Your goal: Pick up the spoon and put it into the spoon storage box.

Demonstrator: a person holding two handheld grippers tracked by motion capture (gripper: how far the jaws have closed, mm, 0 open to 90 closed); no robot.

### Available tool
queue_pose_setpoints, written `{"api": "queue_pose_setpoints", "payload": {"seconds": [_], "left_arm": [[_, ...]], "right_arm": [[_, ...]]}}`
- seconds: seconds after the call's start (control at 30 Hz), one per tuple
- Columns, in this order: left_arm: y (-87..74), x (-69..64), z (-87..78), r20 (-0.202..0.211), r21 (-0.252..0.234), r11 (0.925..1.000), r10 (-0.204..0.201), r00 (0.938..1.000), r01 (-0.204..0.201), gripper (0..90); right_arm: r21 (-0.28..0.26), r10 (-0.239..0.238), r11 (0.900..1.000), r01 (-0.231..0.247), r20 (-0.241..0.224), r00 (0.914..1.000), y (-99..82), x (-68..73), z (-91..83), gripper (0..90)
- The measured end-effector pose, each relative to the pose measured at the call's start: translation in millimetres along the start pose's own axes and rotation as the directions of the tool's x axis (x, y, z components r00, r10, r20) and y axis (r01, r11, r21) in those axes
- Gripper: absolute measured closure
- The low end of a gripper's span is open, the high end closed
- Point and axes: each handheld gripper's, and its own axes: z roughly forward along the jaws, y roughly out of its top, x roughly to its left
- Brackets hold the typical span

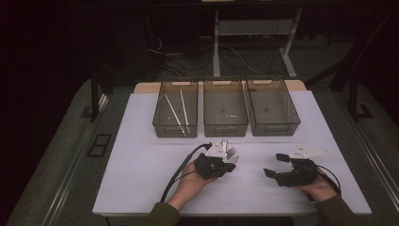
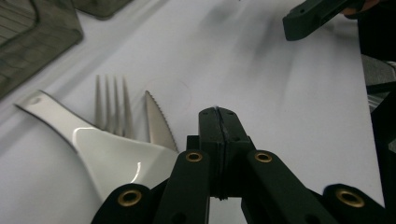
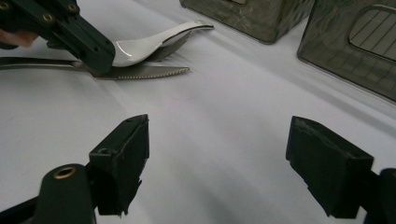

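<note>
While left hand-held gripper [image 2: 218, 114] pressed together beside knife [image 2: 160, 122], right hand-held gripper [image 3: 219, 158] spread over bare table [image 3: 224, 107].

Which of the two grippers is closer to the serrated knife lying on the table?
Left. The left gripper, jaws shut, sits right beside the knife; the right gripper rests open, well off to its side.

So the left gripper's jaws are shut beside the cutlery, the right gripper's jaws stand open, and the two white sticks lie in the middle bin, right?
Not quite: the two white sticks lie in the left bin, not the middle bin, as the high view shows. The rest holds: the left gripper is shut beside the cutlery, and the right gripper stands open.
</note>
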Motion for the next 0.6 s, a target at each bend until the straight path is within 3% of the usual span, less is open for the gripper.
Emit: {"api": "queue_pose_setpoints", "payload": {"seconds": [0.13, 0.27, 0.4, 0.6], "left_arm": [[-1.5, -1.7, 6.3, -0.029, 0.057, 0.9978, 0.036, 0.9989, -0.034, 88.8], [-3.6, -0.6, 5.3, -0.047, 0.08, 0.9958, 0.048, 0.9977, -0.044, 88.8], [-5.5, 1.4, 2.6, -0.064, 0.1, 0.9943, 0.044, 0.997, -0.037, 88.8], [-8.6, 7.0, -6.2, -0.082, 0.094, 0.9955, 0.004, 0.9966, 0.004, 88.8]], "right_arm": [[-0.004, -0.001, 1.0, 0.001, 0.0, 1.0, 0.1, -0.4, 0.0, 21.4], [-0.007, -0.005, 1.0, 0.005, 0.0, 1.0, 0.1, -0.6, -0.5, 21.5], [-0.007, -0.007, 1.0, 0.007, 0.001, 1.0, 0.0, 0.0, -0.5, 21.5], [-0.006, -0.003, 1.0, 0.003, 0.0, 1.0, 0.2, 0.1, -1.2, 21.5]]}}
